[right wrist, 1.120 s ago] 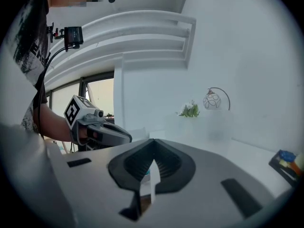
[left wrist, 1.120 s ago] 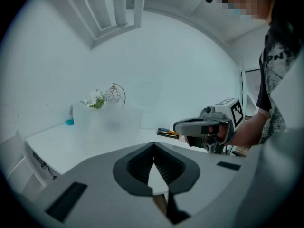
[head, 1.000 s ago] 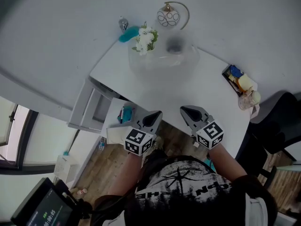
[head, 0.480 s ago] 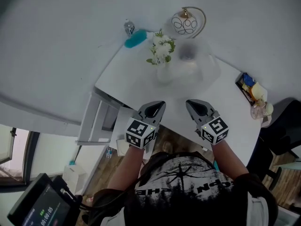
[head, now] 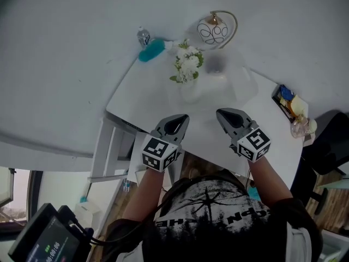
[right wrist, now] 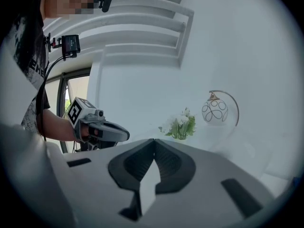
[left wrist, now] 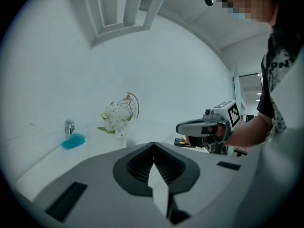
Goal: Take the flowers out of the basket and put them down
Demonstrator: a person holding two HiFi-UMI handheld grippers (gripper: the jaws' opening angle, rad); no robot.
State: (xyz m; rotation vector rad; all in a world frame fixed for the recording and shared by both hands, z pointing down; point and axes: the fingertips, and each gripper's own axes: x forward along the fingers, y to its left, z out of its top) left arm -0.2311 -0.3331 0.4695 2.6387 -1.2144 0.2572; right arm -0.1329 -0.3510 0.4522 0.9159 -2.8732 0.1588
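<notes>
A bunch of white flowers with green leaves [head: 187, 67] stands in a pale container [head: 191, 90] near the back of the white table [head: 163, 100]. The container is hard to tell from the tabletop. My left gripper [head: 179, 119] and right gripper [head: 222, 114] hover side by side over the table's near edge, well short of the flowers. Both are shut and empty. In the left gripper view the jaws [left wrist: 153, 144] meet, with the flowers [left wrist: 114, 118] far ahead and the right gripper [left wrist: 190, 127] alongside. The right gripper view shows closed jaws [right wrist: 154, 140], flowers [right wrist: 180, 125] and the left gripper [right wrist: 124, 136].
Behind the flowers stands a globe ornament in a gold arc [head: 214, 30]. A teal object [head: 151, 50] and a small can [head: 143, 36] sit at the back left corner. A tray of small items [head: 288, 98] lies at the right edge, near a dark chair [head: 327, 152].
Both grippers have moved forward together from in front of the table to over its near edge. The flowers now appear closer. The jaws have stayed shut.
</notes>
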